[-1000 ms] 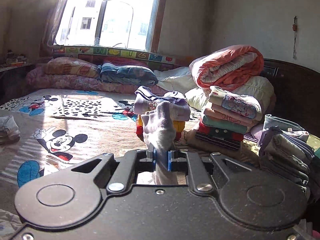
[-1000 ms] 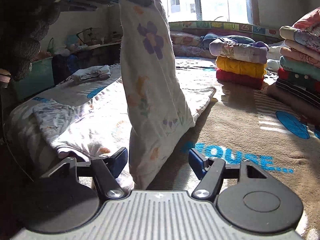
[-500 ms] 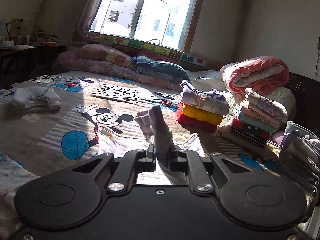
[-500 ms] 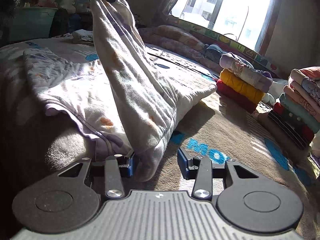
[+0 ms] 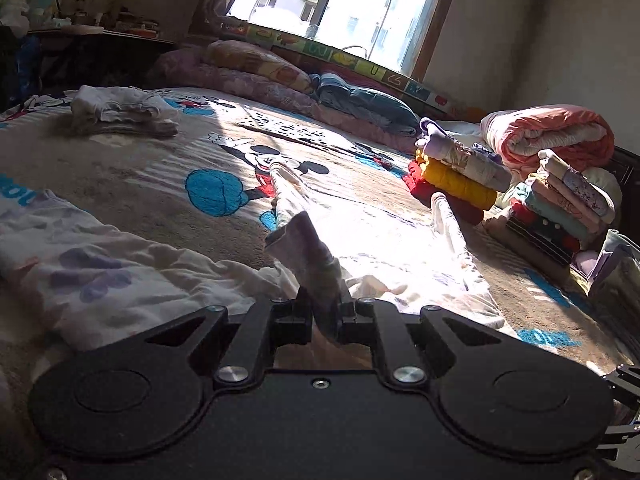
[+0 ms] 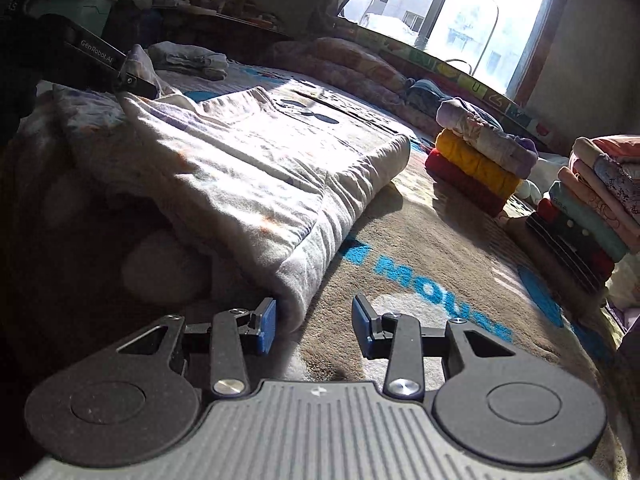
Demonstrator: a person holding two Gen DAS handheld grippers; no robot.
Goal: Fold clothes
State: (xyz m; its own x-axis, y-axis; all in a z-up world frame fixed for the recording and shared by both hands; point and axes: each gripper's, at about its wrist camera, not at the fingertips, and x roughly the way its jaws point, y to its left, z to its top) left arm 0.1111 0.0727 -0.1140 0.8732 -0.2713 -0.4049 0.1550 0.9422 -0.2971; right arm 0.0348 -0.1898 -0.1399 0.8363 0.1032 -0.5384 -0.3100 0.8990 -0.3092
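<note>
Left tongs clamped tight on a bunched corner of the pale floral garment, probably to steer that edge while the rest settles. Garment spread across the cartoon-print bed, one layer doubled over another, near corner hanging just beside the right tongs. Right tongs parted wide and gripping nothing, inner blue pad just about touching the cloth, placed as if to catch that corner. Folded stacks well apart, leaving laying room.
</note>
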